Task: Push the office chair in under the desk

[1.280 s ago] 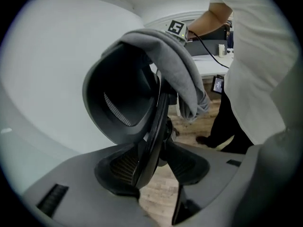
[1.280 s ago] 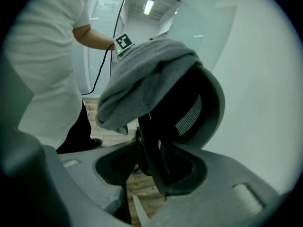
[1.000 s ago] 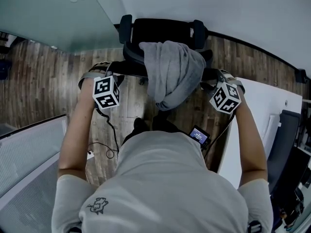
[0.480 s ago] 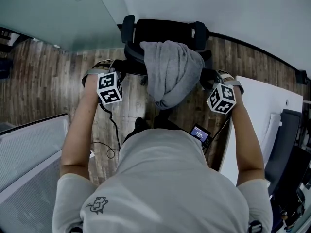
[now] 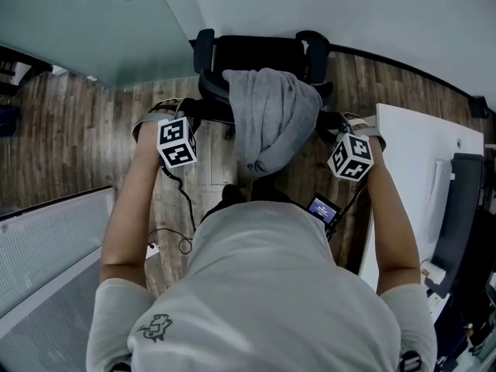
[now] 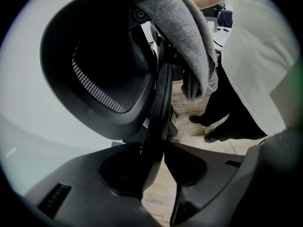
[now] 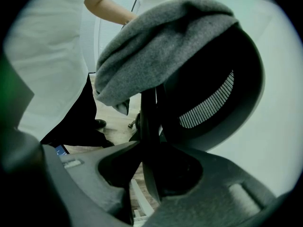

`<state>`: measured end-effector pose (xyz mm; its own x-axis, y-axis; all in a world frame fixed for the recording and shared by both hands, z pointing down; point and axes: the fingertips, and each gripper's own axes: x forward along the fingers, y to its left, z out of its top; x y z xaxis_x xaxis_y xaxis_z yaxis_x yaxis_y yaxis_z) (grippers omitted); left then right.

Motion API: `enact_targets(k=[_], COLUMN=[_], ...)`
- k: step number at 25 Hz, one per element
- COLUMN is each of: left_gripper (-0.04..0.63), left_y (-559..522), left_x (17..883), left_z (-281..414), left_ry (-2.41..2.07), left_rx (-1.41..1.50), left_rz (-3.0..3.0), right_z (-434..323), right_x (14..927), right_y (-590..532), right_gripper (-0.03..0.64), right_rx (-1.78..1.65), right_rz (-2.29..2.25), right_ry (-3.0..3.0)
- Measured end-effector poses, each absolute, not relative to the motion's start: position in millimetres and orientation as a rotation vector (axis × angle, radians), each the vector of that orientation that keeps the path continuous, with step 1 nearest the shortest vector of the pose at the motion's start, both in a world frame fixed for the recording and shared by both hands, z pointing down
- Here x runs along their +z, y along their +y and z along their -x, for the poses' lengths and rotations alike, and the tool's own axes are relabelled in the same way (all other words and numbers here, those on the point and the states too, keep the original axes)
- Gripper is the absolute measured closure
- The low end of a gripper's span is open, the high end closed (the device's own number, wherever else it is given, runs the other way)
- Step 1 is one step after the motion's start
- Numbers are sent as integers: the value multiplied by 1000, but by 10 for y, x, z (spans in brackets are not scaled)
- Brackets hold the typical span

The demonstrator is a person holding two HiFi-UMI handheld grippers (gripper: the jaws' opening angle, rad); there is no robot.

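Gripping the chair (image 5: pixel 260 53) by its back rim, the left tongs (image 6: pixel 158 145) and right tongs (image 7: pixel 149 150) had just closed to pinch it. Its seat sat at the bench (image 5: pixel 372 6) edge. The next move probably called for a level, even shove forward.

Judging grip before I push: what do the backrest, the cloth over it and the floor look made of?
Backrest: black mesh in a matte hard frame, probably plastic; the open weave shows.
Cloth: grey, soft knit or fleece, judging by limp folds.
Floor: wood-look planks with grain; real wood or laminate unclear.
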<state>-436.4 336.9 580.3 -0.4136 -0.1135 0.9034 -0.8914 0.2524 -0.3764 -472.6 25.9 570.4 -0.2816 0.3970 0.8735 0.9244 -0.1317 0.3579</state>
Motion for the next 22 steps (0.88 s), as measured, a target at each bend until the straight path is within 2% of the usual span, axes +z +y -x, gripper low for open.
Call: enact_targets(k=[13,22], left_gripper=[440,442], left_y=[3521,3455], left_x=[5866,5836], left_z=[3315,2732], left_ry=[-1736,-1742], left_rx=[1278,1280], left_rz=[-999,-1038], right_z=[3542,2991], right_x=[5770,5769], right_y=[389,341], right_gripper=[485,475], right_rx=[-1423,-1405], right_rz=[1358,1279], right_ry=[-1704,-1706])
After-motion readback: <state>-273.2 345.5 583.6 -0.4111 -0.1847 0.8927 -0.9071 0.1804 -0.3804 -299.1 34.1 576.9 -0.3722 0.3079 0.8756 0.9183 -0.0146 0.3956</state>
